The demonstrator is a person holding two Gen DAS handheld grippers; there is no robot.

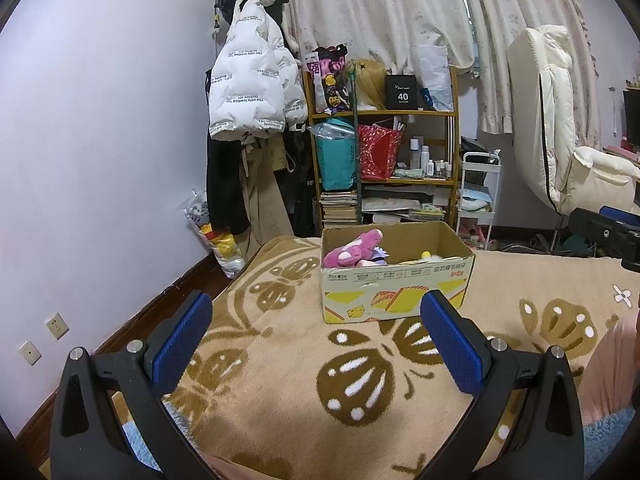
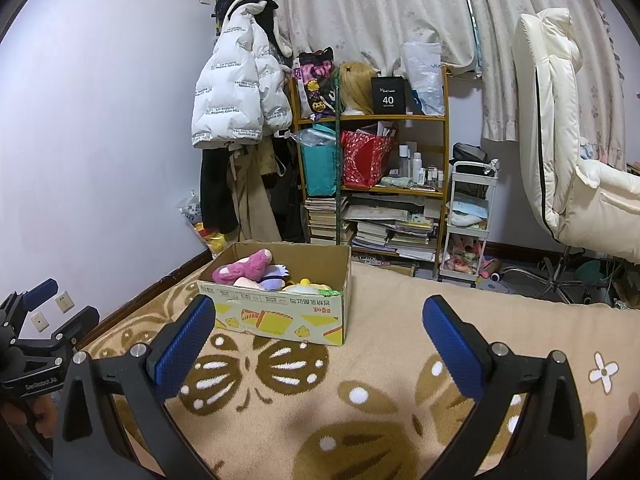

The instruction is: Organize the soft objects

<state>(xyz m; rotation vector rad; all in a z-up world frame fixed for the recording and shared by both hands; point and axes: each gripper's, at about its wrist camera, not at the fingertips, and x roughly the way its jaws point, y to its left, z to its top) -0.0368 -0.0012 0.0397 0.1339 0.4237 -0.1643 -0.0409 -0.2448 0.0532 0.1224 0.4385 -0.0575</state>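
An open cardboard box [image 1: 396, 292] stands on the bed's beige blanket [image 1: 280, 360]; it also shows in the right wrist view [image 2: 280, 308]. Inside lie a pink plush toy [image 1: 354, 248], seen again in the right wrist view [image 2: 244, 266], and other soft toys, purple, white and yellow [image 2: 304, 286]. My left gripper [image 1: 316, 344] is open and empty, above the blanket in front of the box. My right gripper [image 2: 320, 344] is open and empty, in front of the box and to its right. The left gripper also shows at the right wrist view's left edge [image 2: 44, 320].
A white puffer jacket [image 1: 252, 80] hangs on the wall by a cluttered wooden shelf [image 1: 384, 152]. A white cart [image 2: 468, 220] and a cream chair [image 2: 560, 140] stand to the right. A light blue fleece [image 1: 608, 440] lies near me.
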